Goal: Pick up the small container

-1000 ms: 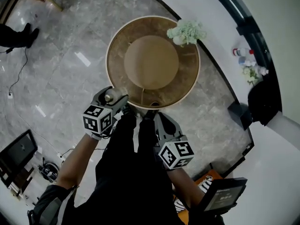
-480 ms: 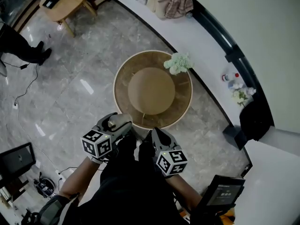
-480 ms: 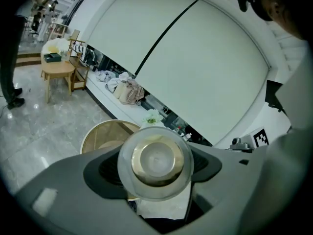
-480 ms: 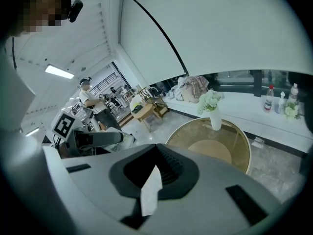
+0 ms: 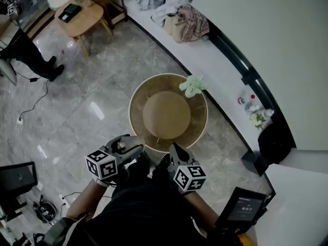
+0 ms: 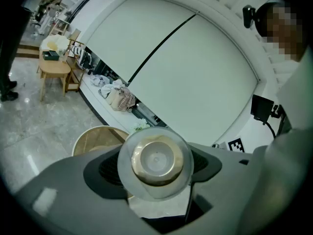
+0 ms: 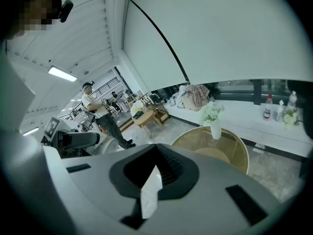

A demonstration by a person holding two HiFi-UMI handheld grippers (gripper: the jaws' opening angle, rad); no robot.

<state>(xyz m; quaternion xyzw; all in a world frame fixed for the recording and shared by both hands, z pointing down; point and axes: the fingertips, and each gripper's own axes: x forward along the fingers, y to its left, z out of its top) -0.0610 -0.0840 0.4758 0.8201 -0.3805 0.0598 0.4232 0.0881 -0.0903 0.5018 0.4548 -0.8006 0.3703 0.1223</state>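
So, our left claw is clamped on the small container, just off the near edge of the round counter; our right claw is pinched together, empty.

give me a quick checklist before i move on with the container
1. Container held: ok. The left gripper is shut on the container, one jaw on each side.
2. Container off the table: ok. It is lifted and sits outside the near rim of the table in the head view.
3. Right gripper free: ok. The right gripper is shut with nothing between its jaws.
4. Vase out of the way: ok. The vase stands at the table's far rim, apart from both grippers.
5. Container closed tight: cannot tell. Only one round end faces the left gripper view.
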